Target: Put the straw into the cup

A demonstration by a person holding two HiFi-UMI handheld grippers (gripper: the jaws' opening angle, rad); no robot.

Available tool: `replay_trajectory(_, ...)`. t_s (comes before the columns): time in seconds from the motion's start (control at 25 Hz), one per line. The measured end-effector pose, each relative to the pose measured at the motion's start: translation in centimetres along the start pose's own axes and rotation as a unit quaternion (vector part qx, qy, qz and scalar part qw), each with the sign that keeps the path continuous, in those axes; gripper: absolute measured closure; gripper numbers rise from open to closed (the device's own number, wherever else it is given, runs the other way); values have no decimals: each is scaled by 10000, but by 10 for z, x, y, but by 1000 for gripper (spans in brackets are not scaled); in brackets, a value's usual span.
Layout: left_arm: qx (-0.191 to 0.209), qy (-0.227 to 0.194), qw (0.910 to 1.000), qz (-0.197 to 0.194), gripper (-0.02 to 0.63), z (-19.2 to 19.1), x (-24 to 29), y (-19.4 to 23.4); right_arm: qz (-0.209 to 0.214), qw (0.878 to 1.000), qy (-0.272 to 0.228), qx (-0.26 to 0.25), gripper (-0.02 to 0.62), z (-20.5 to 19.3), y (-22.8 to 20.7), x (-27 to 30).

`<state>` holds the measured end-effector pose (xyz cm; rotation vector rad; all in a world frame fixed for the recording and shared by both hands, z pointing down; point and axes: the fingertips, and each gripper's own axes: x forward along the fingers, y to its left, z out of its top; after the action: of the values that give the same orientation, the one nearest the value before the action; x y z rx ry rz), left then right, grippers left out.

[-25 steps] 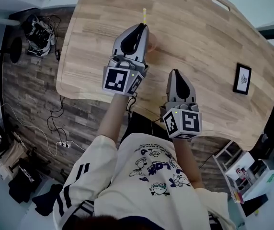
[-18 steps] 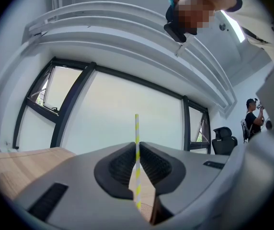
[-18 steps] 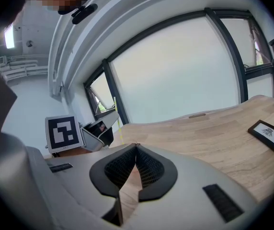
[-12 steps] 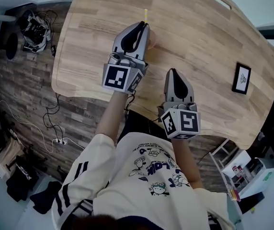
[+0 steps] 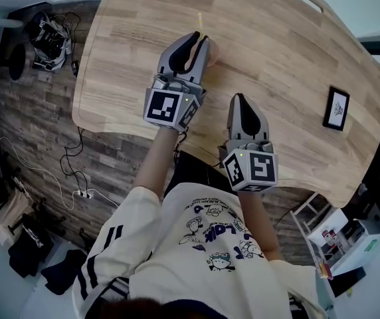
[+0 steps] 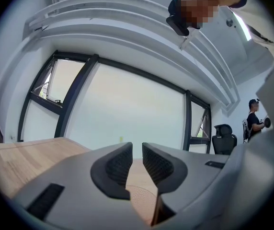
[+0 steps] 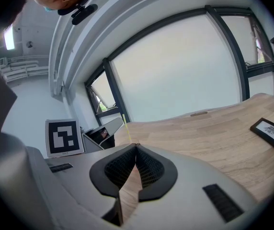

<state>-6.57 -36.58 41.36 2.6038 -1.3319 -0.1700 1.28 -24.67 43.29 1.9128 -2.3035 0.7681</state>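
Observation:
A thin yellow straw (image 5: 200,22) stands upright just beyond the tips of my left gripper (image 5: 200,40). A bit of the brownish cup (image 5: 211,57) shows at that gripper's right side; the rest is hidden under it. In the left gripper view the jaws (image 6: 137,150) stand a narrow gap apart, with only tan surface showing between them and the straw's tip (image 6: 121,139) above the left jaw. My right gripper (image 5: 241,100) hangs back near the table's front edge, its jaws (image 7: 136,147) shut on nothing. From there the straw (image 7: 124,126) shows ahead on the left.
The wooden table (image 5: 276,52) has a handle slot (image 5: 306,5) at its far edge. A small black-framed picture (image 5: 336,109) lies at the right, also in the right gripper view (image 7: 269,130). Cables (image 5: 54,42) lie on the floor at the left.
The head view has shifted slightly. Both grippers, the straw and the cup keep almost the same places.

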Motion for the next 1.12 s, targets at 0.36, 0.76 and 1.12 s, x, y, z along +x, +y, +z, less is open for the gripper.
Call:
replay_trajectory(0.36,32,11,9999,105,518,5,-8,2,69,10000,-52,-28,598,4,3,0)
replay_trajectory(0.76,220,-159,9989,372,550,34,-33,-7,228,9978,-527,-342,598,36,12,-6)
replay_trajectory(1.12,357,-340,9975,508,569,62,-60,-24,225,9907,-1230,-533,598,82,12,-11)
